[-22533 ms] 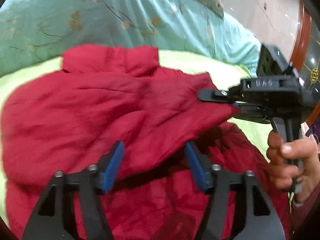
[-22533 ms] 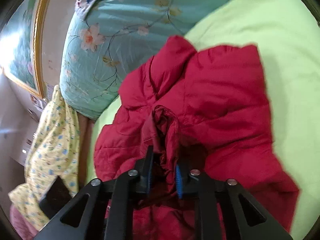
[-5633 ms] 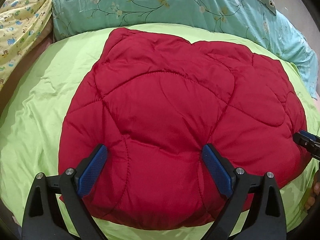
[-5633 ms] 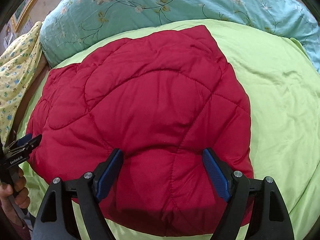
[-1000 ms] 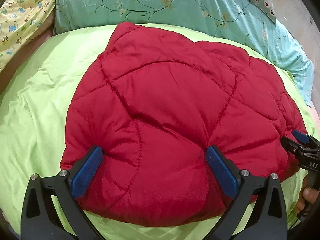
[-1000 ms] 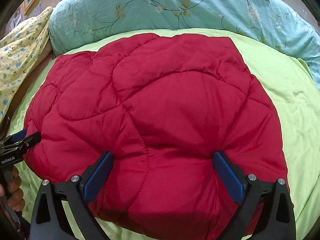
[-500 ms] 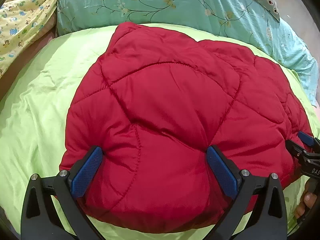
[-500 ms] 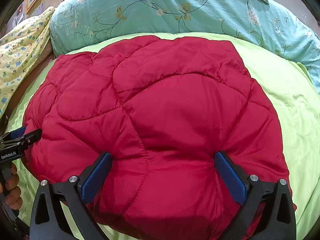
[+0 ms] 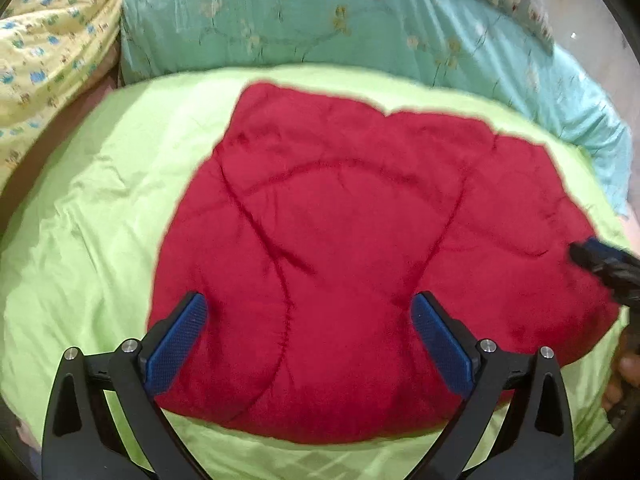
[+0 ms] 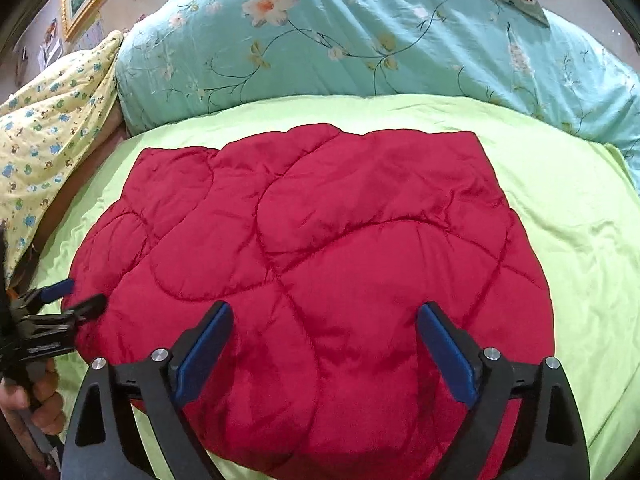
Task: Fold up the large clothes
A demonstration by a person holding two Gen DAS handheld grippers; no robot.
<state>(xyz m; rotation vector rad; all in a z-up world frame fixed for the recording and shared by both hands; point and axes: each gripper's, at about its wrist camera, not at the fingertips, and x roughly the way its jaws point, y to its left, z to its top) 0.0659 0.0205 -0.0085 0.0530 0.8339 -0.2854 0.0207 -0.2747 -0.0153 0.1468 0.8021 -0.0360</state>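
2 close downward views, perhaps overlapping

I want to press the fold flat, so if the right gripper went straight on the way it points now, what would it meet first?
Most likely the red jacket. The right gripper hangs open over it, angled down at the near part of the folded bundle, nothing between. Depth is unclear, but the green sheet lies only beyond its edges.

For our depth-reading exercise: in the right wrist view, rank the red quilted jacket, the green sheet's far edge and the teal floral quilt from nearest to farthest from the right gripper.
1. Red quilted jacket: directly ahead of the right gripper, between its open fingers.
2. Green sheet, far edge: beyond the jacket.
3. Teal floral quilt: at the back, past the sheet.
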